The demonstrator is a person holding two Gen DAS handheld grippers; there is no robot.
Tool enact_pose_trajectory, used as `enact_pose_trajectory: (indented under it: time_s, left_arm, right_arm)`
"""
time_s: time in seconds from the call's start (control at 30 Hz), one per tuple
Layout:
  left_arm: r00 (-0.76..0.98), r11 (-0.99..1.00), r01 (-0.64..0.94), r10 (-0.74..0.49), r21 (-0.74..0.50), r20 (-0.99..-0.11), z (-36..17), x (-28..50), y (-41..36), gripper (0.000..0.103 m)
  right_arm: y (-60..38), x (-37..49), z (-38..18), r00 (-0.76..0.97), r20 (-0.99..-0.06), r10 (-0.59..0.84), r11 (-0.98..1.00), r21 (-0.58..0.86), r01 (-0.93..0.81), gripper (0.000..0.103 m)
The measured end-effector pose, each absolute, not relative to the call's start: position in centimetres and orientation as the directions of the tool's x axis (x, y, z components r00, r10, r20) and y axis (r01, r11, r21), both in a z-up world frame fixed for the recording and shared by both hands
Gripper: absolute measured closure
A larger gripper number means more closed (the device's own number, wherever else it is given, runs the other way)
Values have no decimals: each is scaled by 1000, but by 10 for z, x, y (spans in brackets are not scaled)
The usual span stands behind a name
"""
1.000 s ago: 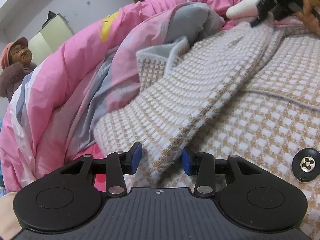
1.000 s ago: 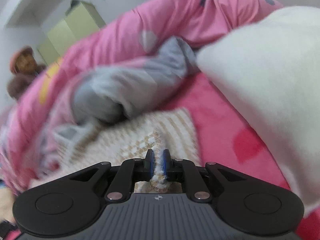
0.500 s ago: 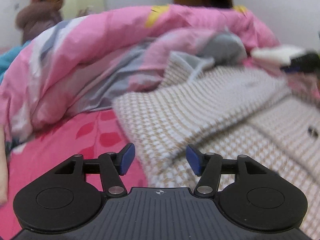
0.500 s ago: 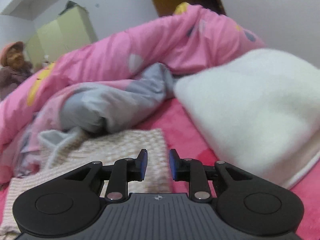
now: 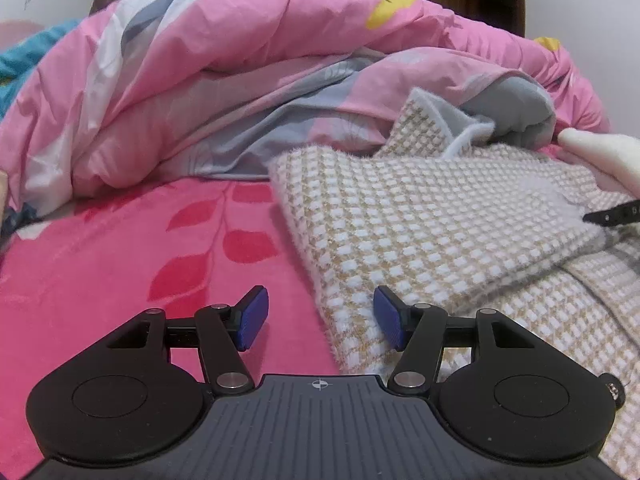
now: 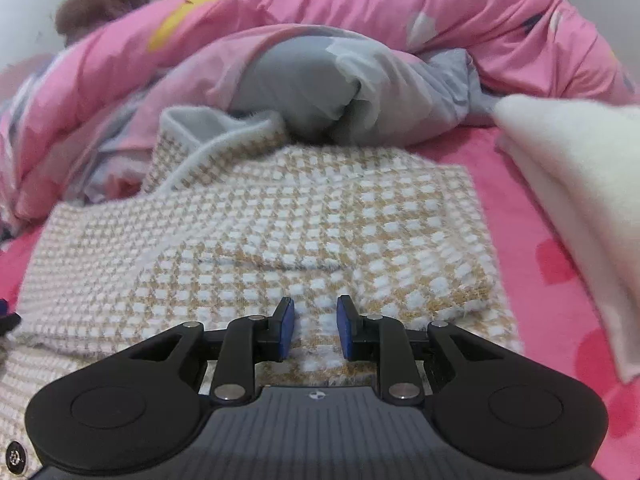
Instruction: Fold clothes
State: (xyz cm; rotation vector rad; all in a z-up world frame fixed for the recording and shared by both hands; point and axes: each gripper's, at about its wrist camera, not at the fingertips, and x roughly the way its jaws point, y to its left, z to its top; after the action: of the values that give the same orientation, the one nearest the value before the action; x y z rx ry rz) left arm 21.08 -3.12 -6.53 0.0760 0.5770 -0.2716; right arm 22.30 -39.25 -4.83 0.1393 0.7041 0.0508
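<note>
Cardigan (image 6: pixel 304 220) beneath parted right tongs (image 6: pixel 313 330)

checked coat (image 5: pixel 420 216) runs past the frame edge; button (image 6: pixel 15 458) half cut off

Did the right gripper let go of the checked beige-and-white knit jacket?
Yes. The right gripper has opened and pulled back from the checked jacket, away from the pink quilt.
</note>
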Motion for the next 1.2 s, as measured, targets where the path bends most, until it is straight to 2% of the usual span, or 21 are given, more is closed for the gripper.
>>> enact_pose_trajectory:
  time_s: [0.1, 0.23, 0.3, 0.4, 0.5, 0.57, 0.7, 0.73, 0.77, 0.8, 0.87, 0.9, 1.03, 1.2]
  left_arm:
    - [792, 954, 301, -255, -8, -554, -66, 210, -26, 44]
    - [798, 956, 292, -265, -37, -542, -71, 207, -20, 40]
    - [794, 958, 279, -268, -64, -545, -72, 209, -16, 36]
    - [780, 955, 276, -290, -111, -555, -73, 213, -10, 35]
    - [767, 955, 267, -293, -131, -571, -75, 215, -8, 35]
    - [764, 954, 263, -296, -143, -573, -75, 214, -6, 35]
    - [768, 956, 258, -290, -139, -572, -76, 213, -8, 35]
    - [772, 958, 256, -285, -132, -568, -76, 212, -8, 35]
    - [777, 959, 254, -279, -124, -565, -76, 211, -9, 35]
    - [781, 961, 251, -271, -115, -563, -76, 210, -10, 35]
    - [781, 963, 245, -266, -115, -564, -77, 210, -9, 35]
    - [779, 962, 245, -271, -124, -565, -76, 211, -8, 35]
    - [779, 962, 243, -272, -128, -565, -76, 211, -7, 35]
    - [781, 963, 240, -265, -120, -565, -76, 210, -8, 35]
  right_arm:
    - [-366, 216, -16, 779, -624, 63, 996, 93, -6, 78]
    - [-289, 214, 25, 806, -528, 267, 962, 94, -257, 78]
    - [-241, 223, 23, 759, -537, 368, 919, 87, -385, 80]
    - [-183, 245, -13, 683, -617, 392, 882, 40, -470, 80]
    - [-160, 254, -50, 695, -653, 301, 876, -99, -473, 81]
    - [-154, 259, -32, 673, -688, 269, 893, -83, -442, 81]
    - [-129, 259, -2, 683, -624, 380, 837, -82, -541, 82]
    - [-123, 263, -4, 669, -620, 411, 819, -72, -569, 83]
    - [-117, 273, -20, 647, -661, 381, 809, -100, -579, 83]
    - [-112, 283, -34, 625, -696, 353, 799, -123, -588, 87]
    - [-113, 299, -44, 601, -721, 344, 797, -114, -593, 88]
    - [-114, 306, -48, 591, -732, 340, 797, -109, -594, 92]
    - [-98, 314, -24, 630, -695, 348, 798, -132, -587, 93]
    - [-85, 345, -64, 621, -721, 308, 810, -143, -568, 97]
